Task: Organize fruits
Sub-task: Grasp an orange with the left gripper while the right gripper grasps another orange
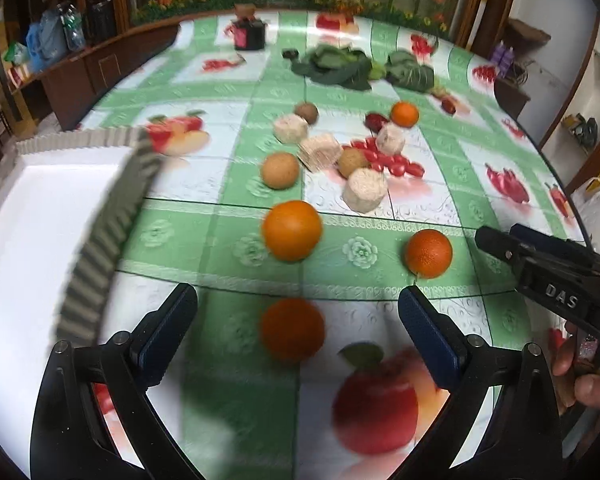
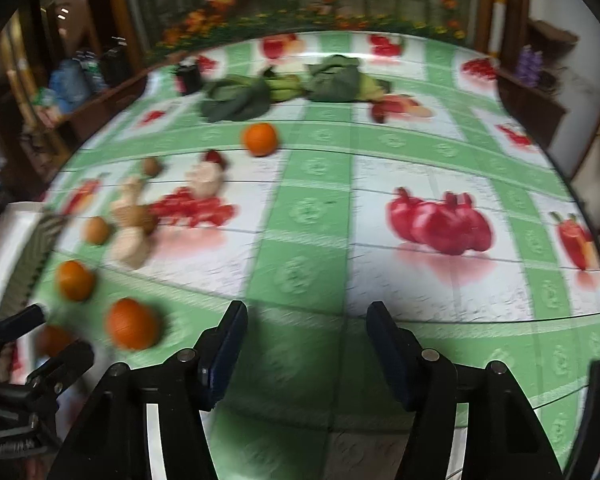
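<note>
My left gripper is open and empty, its jaws on either side of a near orange on the table. Two more oranges lie just beyond, one centre and one right; a fourth orange lies farther back. Brown round fruits and pale foam-wrapped fruits sit in a cluster mid-table. A white tray with a corrugated rim is at the left. My right gripper is open and empty over bare tablecloth; the oranges lie to its left.
Leafy green vegetables lie at the back of the table, with a dark box behind them. The tablecloth carries printed fruit pictures. Wooden shelves stand beyond the table's left edge. The right gripper shows at the right edge of the left wrist view.
</note>
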